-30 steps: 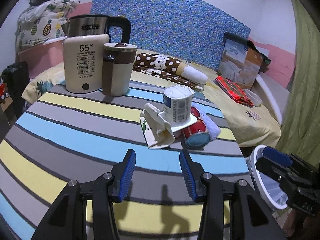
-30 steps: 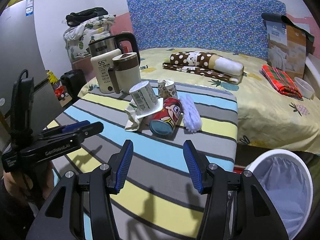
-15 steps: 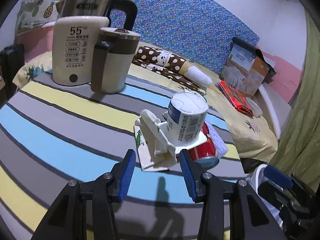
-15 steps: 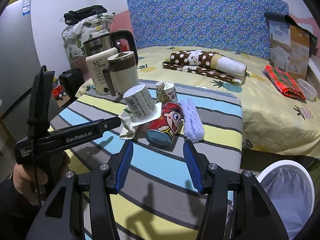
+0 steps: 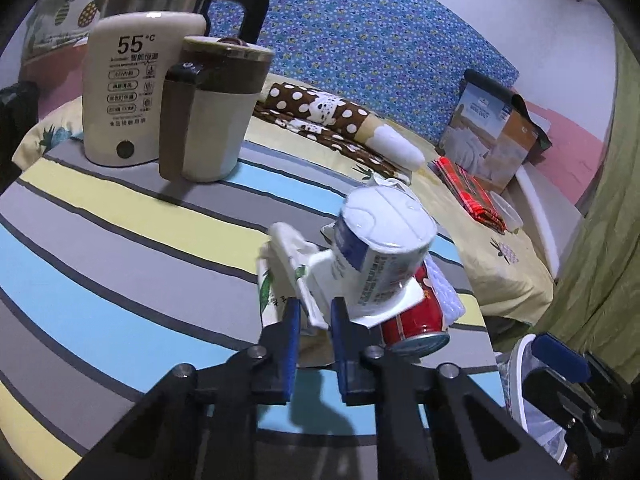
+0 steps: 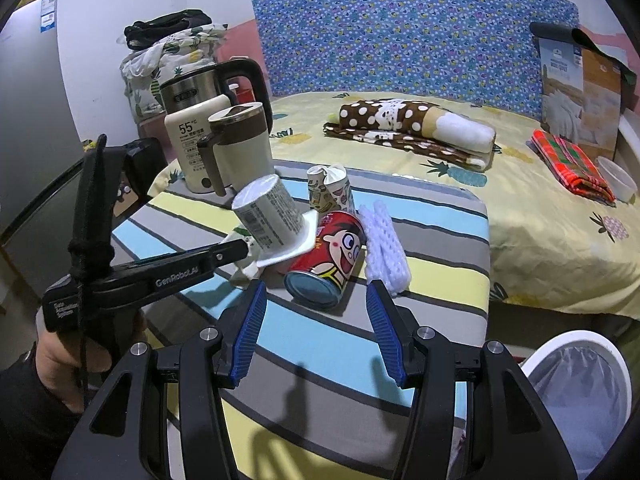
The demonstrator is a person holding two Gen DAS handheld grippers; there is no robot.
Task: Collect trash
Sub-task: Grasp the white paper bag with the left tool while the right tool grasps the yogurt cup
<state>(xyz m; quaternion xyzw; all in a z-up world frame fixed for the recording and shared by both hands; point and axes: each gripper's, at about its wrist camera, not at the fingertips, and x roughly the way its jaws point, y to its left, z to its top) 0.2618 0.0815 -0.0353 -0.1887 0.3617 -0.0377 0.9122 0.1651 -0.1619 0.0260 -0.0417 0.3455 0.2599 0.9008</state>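
The left claw (image 5: 313, 316) is closing, its blue pads narrow around a crumpled white wrapper (image 5: 294, 276) that sits between them at the near edge of the trash pile. Just beyond its tips and a little to the right, an upturned yogurt cup (image 5: 380, 252) leans on a red can (image 5: 412, 320) lying on its side; a white foam net (image 5: 446, 292) lies past the can. Far ahead to the left stand a kettle (image 5: 132, 96) and a brown-lidded mug (image 5: 208, 112) on the striped table (image 5: 120, 240).

The right claw (image 6: 316, 330) hangs wide and empty above the table, the can (image 6: 330, 258) just ahead between its pads, a crushed paper cup (image 6: 330, 190) further ahead. Down to its right stands a lined white bin (image 6: 576, 372).
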